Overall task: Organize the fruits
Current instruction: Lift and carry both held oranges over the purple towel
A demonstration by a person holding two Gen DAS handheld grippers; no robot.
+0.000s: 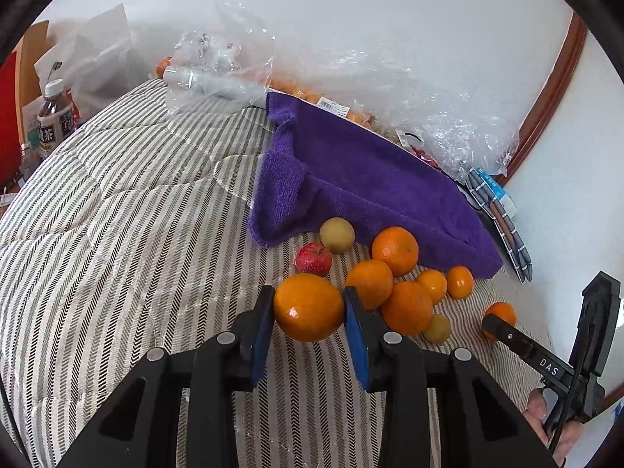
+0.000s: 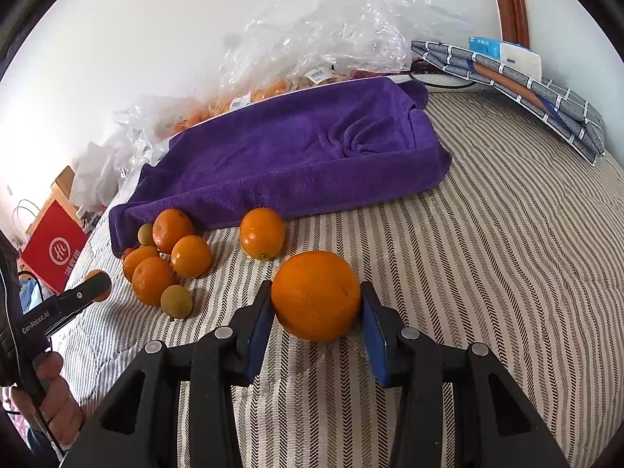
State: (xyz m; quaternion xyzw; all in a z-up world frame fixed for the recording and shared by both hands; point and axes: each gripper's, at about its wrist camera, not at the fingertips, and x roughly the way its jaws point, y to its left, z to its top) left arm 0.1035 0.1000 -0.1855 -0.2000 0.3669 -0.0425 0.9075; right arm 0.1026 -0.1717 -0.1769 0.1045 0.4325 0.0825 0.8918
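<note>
Striped bed (image 2: 487, 234), soft: your left gripper (image 1: 308, 308) is clamped on one orange (image 1: 308, 306), right gripper (image 2: 316, 300) on another orange (image 2: 316, 294), near the pile (image 2: 163, 261) by the towel (image 2: 296, 156). Released fruit may roll.

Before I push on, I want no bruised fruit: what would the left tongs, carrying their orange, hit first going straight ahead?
Likely the red apple, just beyond the held orange in the left tongs. A yellowish fruit and the purple towel follow. Depth is unclear; height could clear them.
</note>
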